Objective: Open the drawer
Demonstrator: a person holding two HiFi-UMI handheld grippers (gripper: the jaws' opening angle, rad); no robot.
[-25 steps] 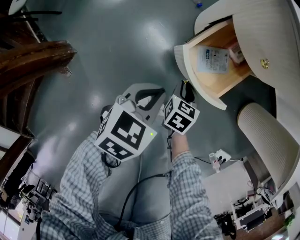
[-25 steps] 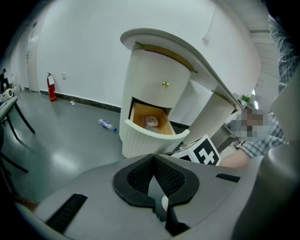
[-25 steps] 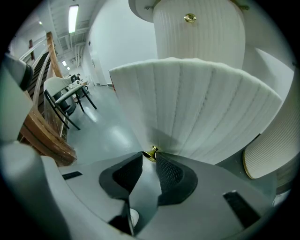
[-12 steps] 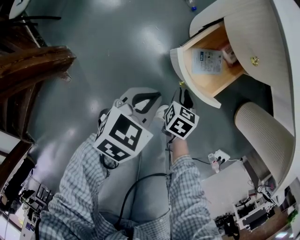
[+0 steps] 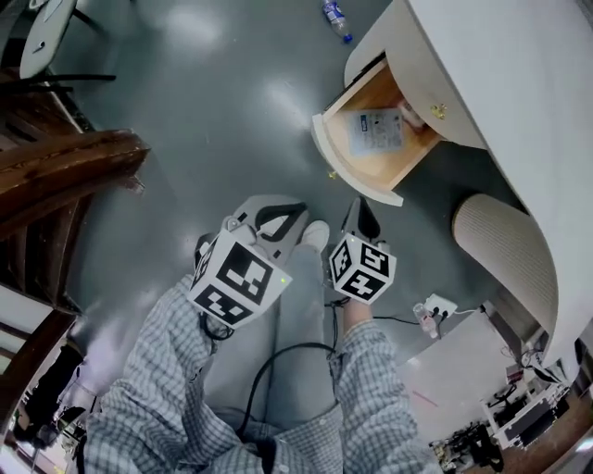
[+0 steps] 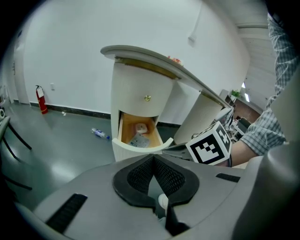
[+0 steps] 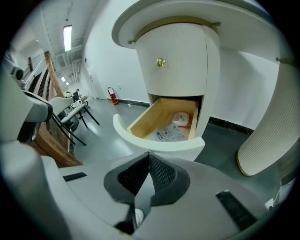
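Note:
The lower drawer (image 5: 357, 171) of the white rounded cabinet (image 5: 482, 74) stands pulled out, showing its wooden inside. In it lie a printed packet (image 5: 375, 130) and a small pale item (image 5: 409, 116). A brass knob (image 5: 332, 173) sits on its curved front. My right gripper (image 5: 359, 207) is shut and empty, a short way in front of the drawer and not touching it. My left gripper (image 5: 280, 218) hangs beside it, also shut and empty. The left gripper view shows the open drawer (image 6: 138, 138) beyond the shut left gripper (image 6: 153, 158). The drawer (image 7: 164, 127) fills the right gripper view above the right gripper (image 7: 149, 155).
A second brass knob (image 5: 437, 111) marks the closed drawer above. A ribbed cream pillar (image 5: 505, 255) stands right of the drawer. A plastic bottle (image 5: 336, 18) lies on the grey floor. Dark wooden stairs (image 5: 56, 167) are at the left, a power strip (image 5: 435, 308) near my right arm.
The right gripper's tip was at the drawer's front knob a second ago; both grippers now sit farther back from the drawer. The drawer stays open throughout.

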